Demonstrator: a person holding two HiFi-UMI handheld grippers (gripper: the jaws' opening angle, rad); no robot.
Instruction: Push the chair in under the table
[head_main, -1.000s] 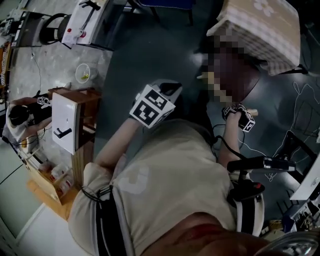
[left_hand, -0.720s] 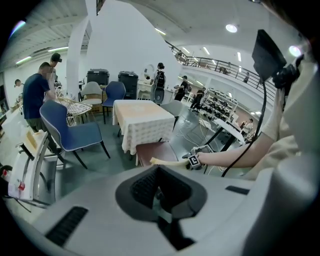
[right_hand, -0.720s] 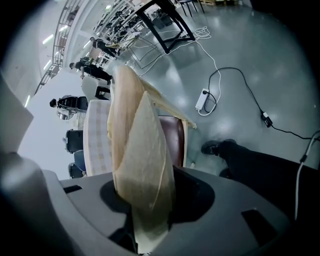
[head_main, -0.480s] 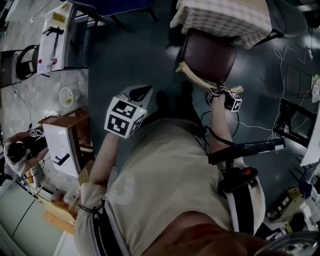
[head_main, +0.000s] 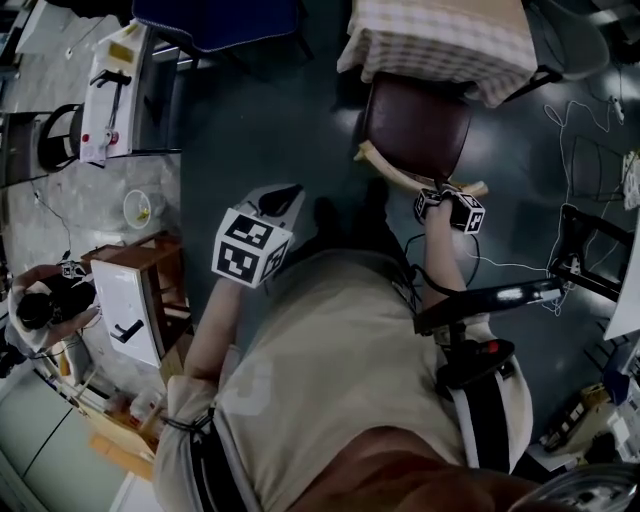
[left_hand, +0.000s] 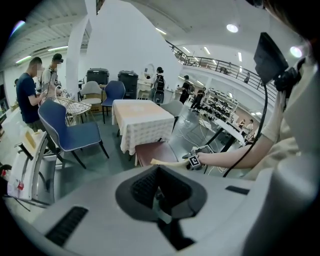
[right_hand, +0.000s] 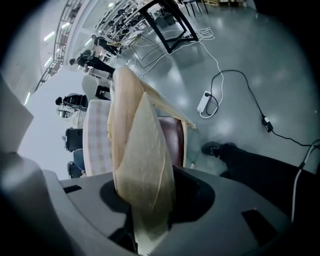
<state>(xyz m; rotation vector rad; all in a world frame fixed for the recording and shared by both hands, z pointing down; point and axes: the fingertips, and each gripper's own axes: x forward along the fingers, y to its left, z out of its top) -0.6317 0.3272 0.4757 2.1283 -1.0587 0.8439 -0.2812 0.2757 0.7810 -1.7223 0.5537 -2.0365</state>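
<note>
Chair (head_main: 415, 125): maroon seat, pale wooden back rail (head_main: 385, 168), at 1 o'clock in the head view. Far edge of the seat sits at the hem of the checked cloth on the counter (head_main: 440, 45), which lies at the chair's 12; most of the seat is out in the open. Right tool (head_main: 445, 203) clamped on the back rail, at the chair's 5 o'clock end. Left tool (head_main: 280, 200) closed on nothing, well apart at 8 o'clock. Step in hand, by my judgement: the push, partway. Next move calls for driving the rail straight toward 12, grip firm so the chair doesn't skew
</note>
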